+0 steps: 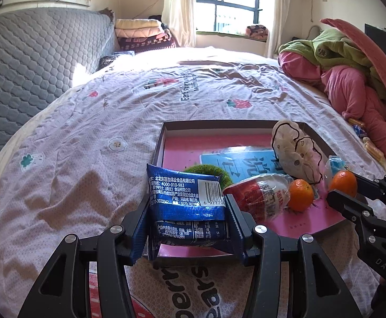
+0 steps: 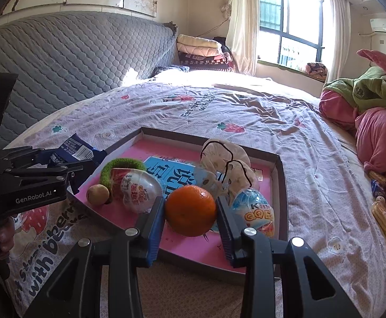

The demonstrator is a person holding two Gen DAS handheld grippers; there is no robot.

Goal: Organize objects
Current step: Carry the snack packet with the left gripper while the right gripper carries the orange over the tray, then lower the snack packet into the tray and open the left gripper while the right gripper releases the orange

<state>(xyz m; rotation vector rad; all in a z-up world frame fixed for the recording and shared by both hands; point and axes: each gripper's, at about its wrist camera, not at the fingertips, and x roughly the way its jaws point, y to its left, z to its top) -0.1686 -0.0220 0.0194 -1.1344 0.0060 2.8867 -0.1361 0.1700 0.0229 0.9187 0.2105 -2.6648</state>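
My left gripper is shut on a blue snack packet, held over the near left corner of a shallow tray with a pink floor that lies on the bed. My right gripper is shut on an orange just above the tray's near side. In the tray lie a red-and-white Kinder egg, a blue Kinder egg, a green ring, a small brown ball and white pouches. A second orange lies in the tray in the left wrist view.
The bed sheet spreads left of and beyond the tray. Pink and green clothes are piled at the right, with small snack packs beside them. A grey quilted headboard stands at the left, folded blankets behind.
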